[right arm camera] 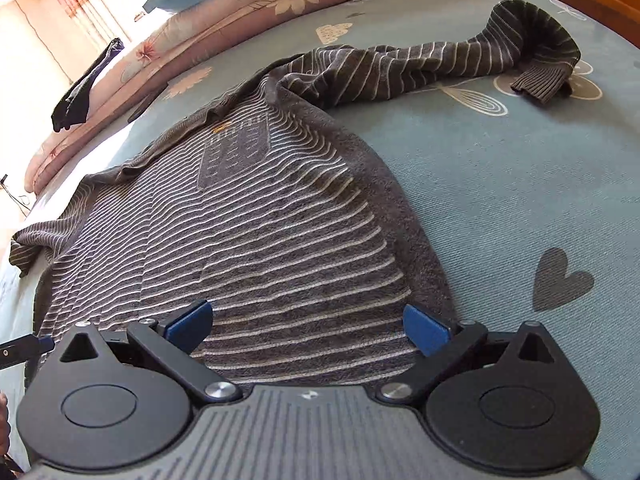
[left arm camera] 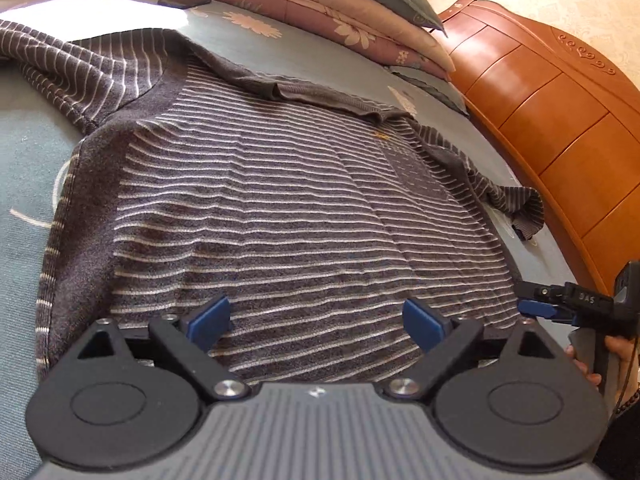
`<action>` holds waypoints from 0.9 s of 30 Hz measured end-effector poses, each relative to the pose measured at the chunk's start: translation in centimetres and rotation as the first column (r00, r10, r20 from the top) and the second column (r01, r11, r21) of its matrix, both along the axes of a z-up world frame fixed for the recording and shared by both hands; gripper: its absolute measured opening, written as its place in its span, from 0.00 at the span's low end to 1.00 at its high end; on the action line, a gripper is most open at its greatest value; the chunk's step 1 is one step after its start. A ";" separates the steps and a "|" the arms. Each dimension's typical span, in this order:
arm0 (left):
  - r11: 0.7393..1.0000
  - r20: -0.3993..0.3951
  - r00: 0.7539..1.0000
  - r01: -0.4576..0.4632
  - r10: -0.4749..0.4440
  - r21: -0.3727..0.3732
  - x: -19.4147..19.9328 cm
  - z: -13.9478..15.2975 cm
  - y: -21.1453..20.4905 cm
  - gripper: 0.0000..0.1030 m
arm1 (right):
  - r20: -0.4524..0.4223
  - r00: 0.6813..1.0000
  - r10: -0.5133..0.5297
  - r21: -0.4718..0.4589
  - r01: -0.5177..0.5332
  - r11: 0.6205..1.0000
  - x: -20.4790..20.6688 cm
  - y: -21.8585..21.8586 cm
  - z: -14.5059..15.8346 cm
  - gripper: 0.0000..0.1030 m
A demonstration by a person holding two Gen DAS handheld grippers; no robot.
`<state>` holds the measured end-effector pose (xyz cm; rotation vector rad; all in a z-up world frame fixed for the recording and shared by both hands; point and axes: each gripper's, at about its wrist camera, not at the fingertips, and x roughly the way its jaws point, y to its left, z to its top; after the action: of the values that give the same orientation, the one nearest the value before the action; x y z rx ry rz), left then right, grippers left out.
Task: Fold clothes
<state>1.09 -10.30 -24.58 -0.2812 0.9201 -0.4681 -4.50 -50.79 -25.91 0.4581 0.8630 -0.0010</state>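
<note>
One striped sweater (left arm camera: 280,208) lies flat on the bed (right arm camera: 500,200), its two sleeves flung outward. My left gripper (left arm camera: 318,320) and right gripper (right arm camera: 308,326) both gape wide above its hem, holding nothing.

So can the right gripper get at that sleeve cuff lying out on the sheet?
Probably yes. The right gripper is open over the sweater, and only bare sheet lies between it and the cuff.

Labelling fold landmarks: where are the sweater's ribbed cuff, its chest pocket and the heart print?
ribbed cuff (right arm camera: 540,86), right wrist view, ribbed end.
chest pocket (right arm camera: 234,152), right wrist view, pocket middle.
heart print (right arm camera: 560,280), right wrist view, heart centre.
</note>
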 end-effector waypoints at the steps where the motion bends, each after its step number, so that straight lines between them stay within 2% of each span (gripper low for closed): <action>1: 0.999 0.002 1.000 -0.022 0.022 0.026 0.1 -0.3 0.1 0.90 | 0.011 1.000 -0.011 -0.010 0.011 1.000 -0.2 -0.4 0.2 1.00; 4: 0.999 -0.010 0.999 -0.035 0.035 0.005 0.0 -0.1 0.7 0.90 | 0.018 0.998 -0.064 -0.089 0.065 0.994 -0.6 -1.1 0.3 1.00; 6: 0.999 -0.019 0.999 -0.034 0.034 -0.002 -0.3 0.4 0.7 0.90 | 0.009 0.997 -0.080 -0.090 0.081 0.993 -0.7 -1.5 0.0 1.00; 9: 0.997 -0.005 1.000 0.021 -0.022 -0.069 -1.4 1.8 0.2 0.90 | 0.071 0.995 -0.070 -0.035 0.073 0.997 -2.0 -1.2 1.3 1.00; 13: 0.977 -0.037 0.988 0.141 -0.149 -0.157 -3.0 2.5 -1.8 0.90 | 0.066 0.998 0.012 0.121 -0.020 0.993 -3.1 0.4 2.6 1.00; 14: 0.969 -0.053 0.980 0.178 -0.190 -0.171 -3.4 2.4 -2.5 0.90 | 0.038 0.998 0.049 0.167 -0.055 0.984 -3.1 1.2 2.4 1.00; 16: 0.962 -0.093 0.967 0.219 -0.236 -0.164 -3.9 1.7 -3.9 0.90 | -0.004 0.998 0.070 0.210 -0.068 0.975 -3.6 2.3 1.7 1.00; 18: 0.962 -0.140 0.957 0.237 -0.256 -0.137 -4.2 0.7 -4.6 0.90 | -0.081 0.994 0.071 0.205 -0.053 0.977 -3.8 2.9 0.6 1.00; 19: 0.966 -0.161 0.955 0.233 -0.249 -0.112 -4.2 0.2 -4.7 0.90 | -0.089 0.994 0.057 0.185 -0.040 0.982 -4.0 2.7 0.1 1.00; 21: 0.973 -0.159 0.960 0.221 -0.229 -0.071 -4.4 -0.5 -4.2 0.90 | -0.059 0.997 0.048 0.147 -0.039 0.988 -4.6 2.0 0.1 1.00; 23: 0.975 -0.160 0.962 0.211 -0.220 -0.070 -4.7 -0.5 -3.5 0.90 | -0.061 0.998 -0.002 0.069 0.006 0.998 -5.1 0.9 0.4 1.00; 27: 0.976 -0.156 0.964 0.207 -0.216 -0.074 -5.1 -0.3 -3.2 0.90 | -0.031 0.999 -0.027 0.143 0.031 0.989 -5.9 -1.2 0.1 1.00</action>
<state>-3.97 -13.47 -24.91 -0.2771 1.1042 -0.6771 -10.42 -52.03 -25.77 0.6064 0.8879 0.0277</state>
